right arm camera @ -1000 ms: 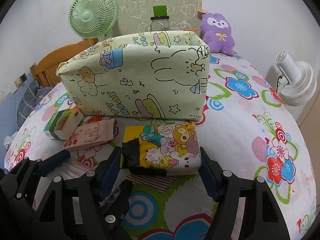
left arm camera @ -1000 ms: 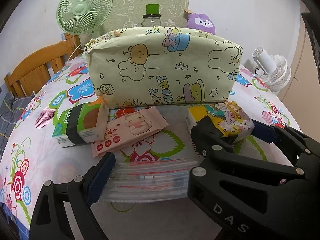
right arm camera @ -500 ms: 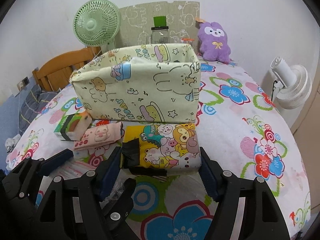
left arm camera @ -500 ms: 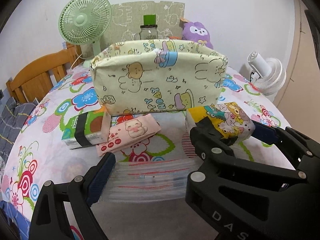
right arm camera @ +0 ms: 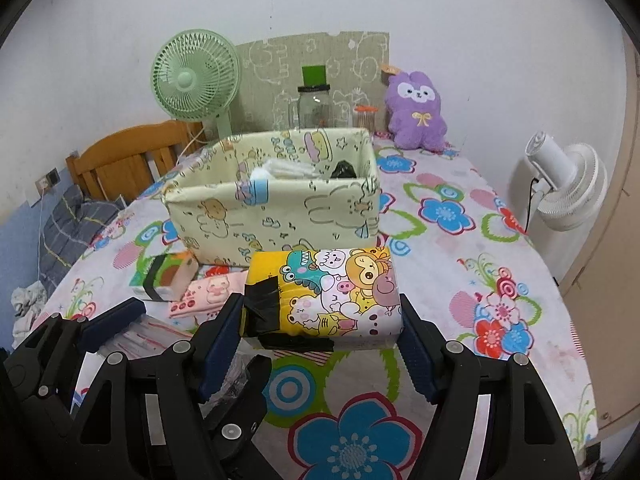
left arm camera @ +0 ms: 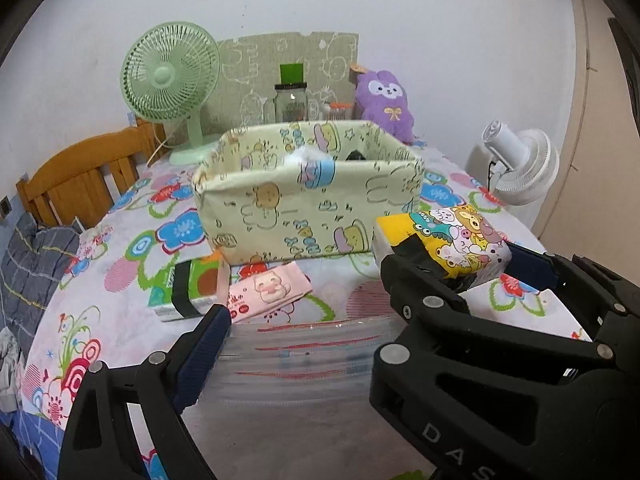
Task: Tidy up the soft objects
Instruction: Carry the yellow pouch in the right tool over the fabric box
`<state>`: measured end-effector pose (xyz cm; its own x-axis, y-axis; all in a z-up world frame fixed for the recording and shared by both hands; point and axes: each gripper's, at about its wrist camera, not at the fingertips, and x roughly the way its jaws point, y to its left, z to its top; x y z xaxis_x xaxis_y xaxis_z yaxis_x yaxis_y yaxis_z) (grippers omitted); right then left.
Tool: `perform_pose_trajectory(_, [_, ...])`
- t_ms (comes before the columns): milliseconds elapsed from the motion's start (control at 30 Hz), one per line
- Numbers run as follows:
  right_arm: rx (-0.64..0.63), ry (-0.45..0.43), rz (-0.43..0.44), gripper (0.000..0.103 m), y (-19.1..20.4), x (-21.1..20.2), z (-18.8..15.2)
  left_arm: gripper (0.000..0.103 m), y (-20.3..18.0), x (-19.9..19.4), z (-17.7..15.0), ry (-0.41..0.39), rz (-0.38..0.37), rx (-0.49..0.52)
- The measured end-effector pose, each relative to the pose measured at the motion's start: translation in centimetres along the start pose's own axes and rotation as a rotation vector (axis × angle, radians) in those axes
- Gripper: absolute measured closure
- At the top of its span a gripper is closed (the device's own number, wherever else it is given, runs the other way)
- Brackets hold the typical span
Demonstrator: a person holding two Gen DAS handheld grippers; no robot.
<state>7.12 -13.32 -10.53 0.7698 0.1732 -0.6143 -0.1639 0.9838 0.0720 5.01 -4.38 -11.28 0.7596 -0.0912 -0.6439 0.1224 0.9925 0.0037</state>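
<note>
Your right gripper (right arm camera: 322, 336) is clamped on the cartoon tissue pack (right arm camera: 332, 296), held clear of the table, with the fabric bin (right arm camera: 280, 208) just ahead of it. Your left gripper (left arm camera: 300, 344) squeezes the stack of clear zip bags (left arm camera: 296, 360). Ahead of those fingers lie the pink wipes pack (left arm camera: 268, 290) and the green tissue pack (left arm camera: 184, 288).

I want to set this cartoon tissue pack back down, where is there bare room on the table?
Free: the flowered tablecloth right of the fabric bin, toward the white fan. Crowded: left of the bin's front, with the green pack, pink wipes and the clear bag stack.
</note>
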Motion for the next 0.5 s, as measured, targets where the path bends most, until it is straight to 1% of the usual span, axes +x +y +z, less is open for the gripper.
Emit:
perform_pose_trajectory(267, [-0.003, -0.043, -0.018, 0.028, 0.3, -2.7, 1.4, 0.009, -0.3, -2.3, 1.4, -0.044, -0.009, 0.011])
perform_pose_trajectory(500, [-0.004, -0.070, -0.014, 0.028, 0.5, -4.3, 2.6, 0.009, -0.3, -3.7, 2.6, -0.071, -0.011, 0.018])
